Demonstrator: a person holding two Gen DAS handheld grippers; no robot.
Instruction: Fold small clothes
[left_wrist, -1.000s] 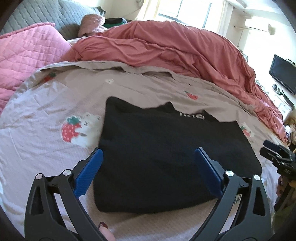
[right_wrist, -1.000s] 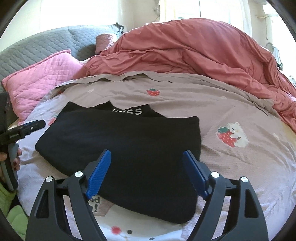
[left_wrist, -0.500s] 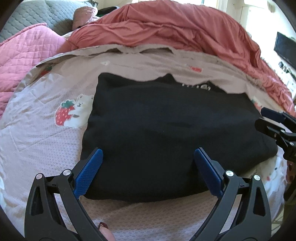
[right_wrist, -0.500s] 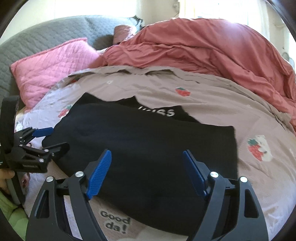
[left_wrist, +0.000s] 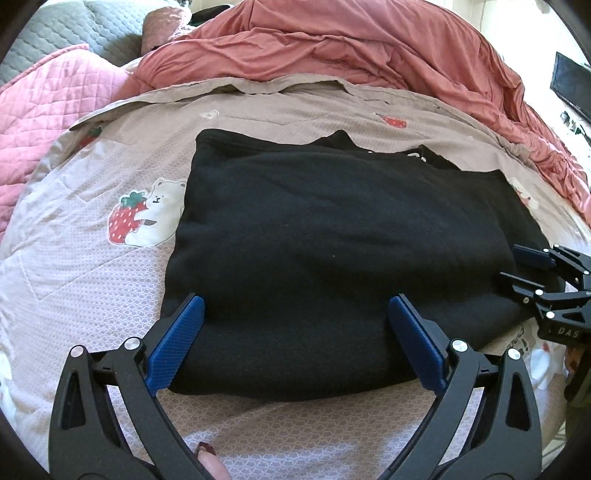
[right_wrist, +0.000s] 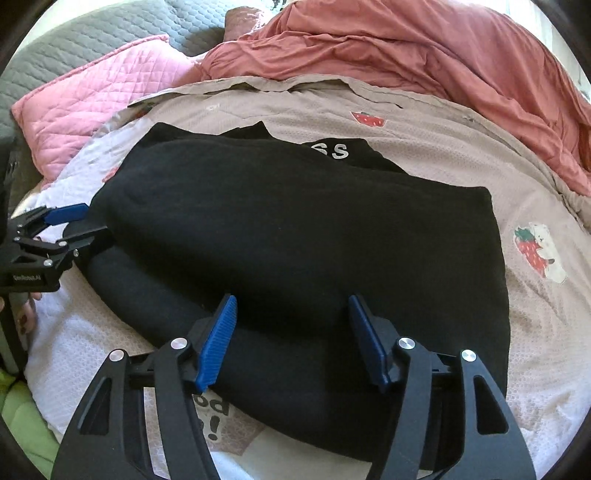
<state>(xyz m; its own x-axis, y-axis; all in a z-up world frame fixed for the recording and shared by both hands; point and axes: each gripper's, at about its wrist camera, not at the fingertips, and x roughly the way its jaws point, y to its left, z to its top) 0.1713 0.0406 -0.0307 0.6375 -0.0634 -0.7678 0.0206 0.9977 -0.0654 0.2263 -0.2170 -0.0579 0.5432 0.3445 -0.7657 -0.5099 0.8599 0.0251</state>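
Left gripper (left_wrist: 295, 325) fingers wide apart, straddling the near edge of the black top (left_wrist: 332, 236) – nothing gripped. Right gripper (right_wrist: 291, 332) fingers also apart but narrower, over the top's near fold. Top lies folded flat on the sheet (left_wrist: 92, 266), strawberry-bear print (left_wrist: 144, 218) just beside it. Red duvet (left_wrist: 351, 44) and pink pillow (right_wrist: 99, 96) beyond.

We see bright daylight washing out the area beyond the red duvet (left_wrist: 369, 48); the fisheye bends both views' edges, dark corners vignette, and focus is sharp.
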